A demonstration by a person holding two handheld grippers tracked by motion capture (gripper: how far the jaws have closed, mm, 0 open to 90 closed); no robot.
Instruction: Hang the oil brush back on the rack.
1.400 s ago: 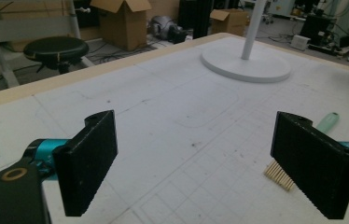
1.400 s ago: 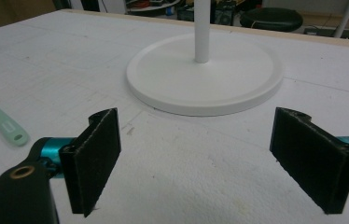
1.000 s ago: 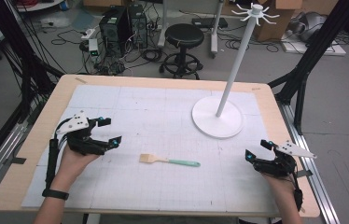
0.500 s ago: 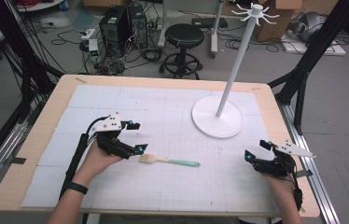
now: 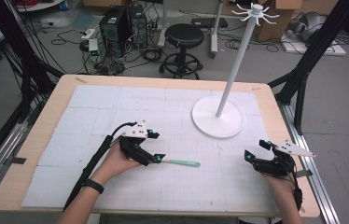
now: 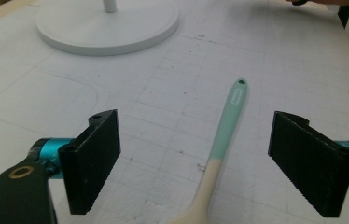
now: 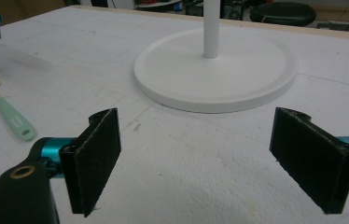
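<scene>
Left gripper view gives us the left gripper [image 6: 196, 163] spread wide, the brush [image 6: 219, 154] lying untouched between its jaws; the high view places our wide-open right gripper [image 5: 255, 150] well apart.

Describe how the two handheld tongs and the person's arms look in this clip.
Both tongs, left and right, have black bodies, teal accents by the jaws and ribbed black pads. Each carries a grey three-cornered plate. A black cable trails along the left forearm, which wears a black wristband. No sleeves show.
</scene>
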